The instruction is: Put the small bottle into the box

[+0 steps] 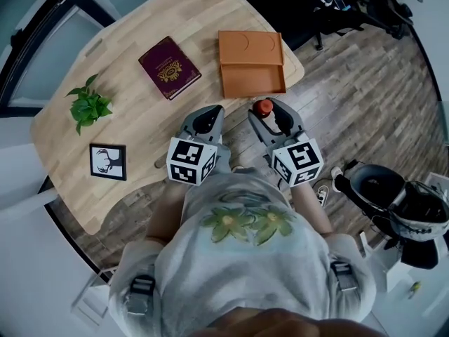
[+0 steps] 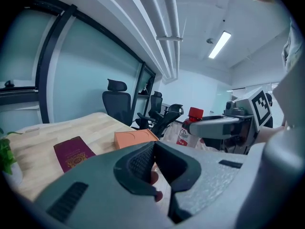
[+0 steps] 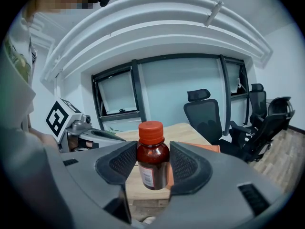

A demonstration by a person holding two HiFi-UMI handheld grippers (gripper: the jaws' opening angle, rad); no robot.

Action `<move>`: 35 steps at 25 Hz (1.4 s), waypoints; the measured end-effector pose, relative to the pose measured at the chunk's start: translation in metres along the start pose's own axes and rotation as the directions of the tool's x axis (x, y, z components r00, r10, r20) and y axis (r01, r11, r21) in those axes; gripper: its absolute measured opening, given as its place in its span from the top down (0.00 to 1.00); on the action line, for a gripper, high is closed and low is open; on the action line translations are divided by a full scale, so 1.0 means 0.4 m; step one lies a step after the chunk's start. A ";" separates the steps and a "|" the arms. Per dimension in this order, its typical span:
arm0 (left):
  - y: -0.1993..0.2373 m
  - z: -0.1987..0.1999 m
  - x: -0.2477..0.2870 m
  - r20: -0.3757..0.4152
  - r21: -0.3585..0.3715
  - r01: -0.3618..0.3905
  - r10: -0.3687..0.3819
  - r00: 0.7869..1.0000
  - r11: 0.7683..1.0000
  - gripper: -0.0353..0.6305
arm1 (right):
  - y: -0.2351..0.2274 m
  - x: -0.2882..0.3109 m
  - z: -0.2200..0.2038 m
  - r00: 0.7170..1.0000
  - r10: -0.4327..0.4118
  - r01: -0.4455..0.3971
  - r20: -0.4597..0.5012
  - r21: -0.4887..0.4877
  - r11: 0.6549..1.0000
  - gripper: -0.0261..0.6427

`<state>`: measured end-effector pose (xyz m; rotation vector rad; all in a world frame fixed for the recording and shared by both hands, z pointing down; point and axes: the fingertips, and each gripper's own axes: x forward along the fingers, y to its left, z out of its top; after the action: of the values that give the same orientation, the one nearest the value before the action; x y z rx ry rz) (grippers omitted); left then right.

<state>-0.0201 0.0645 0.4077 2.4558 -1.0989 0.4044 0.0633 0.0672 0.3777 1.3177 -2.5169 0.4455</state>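
Between the right tongs' [image 1: 268,111] jaws: the small bottle [image 3: 152,163], held in the air.
Both pads of the right tongs press on the bottle's brown body, and its red cap stands upright above them. Straight ahead of these tongs, near the bottle, the orange box [image 1: 251,65] lies open on the wooden table [image 1: 147,20]. Just beside them, on their left, the left tongs [image 2: 155,151] have their jaws brought together with nothing between. Ahead and left of the left tongs lies a maroon book [image 1: 169,67]. Farther left are a small green plant [image 1: 88,106] and a framed picture [image 1: 108,161].
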 end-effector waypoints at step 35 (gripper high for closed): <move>0.266 0.026 0.211 -0.109 -0.102 0.019 -0.030 0.994 0.995 0.94 | -0.151 0.321 0.041 0.996 -0.023 0.027 -0.081 0.049 0.998 0.64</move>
<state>-0.0455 -0.0582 0.4612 2.3278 -1.0176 0.4600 0.0410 -0.0677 0.4190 1.3203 -2.4359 0.5489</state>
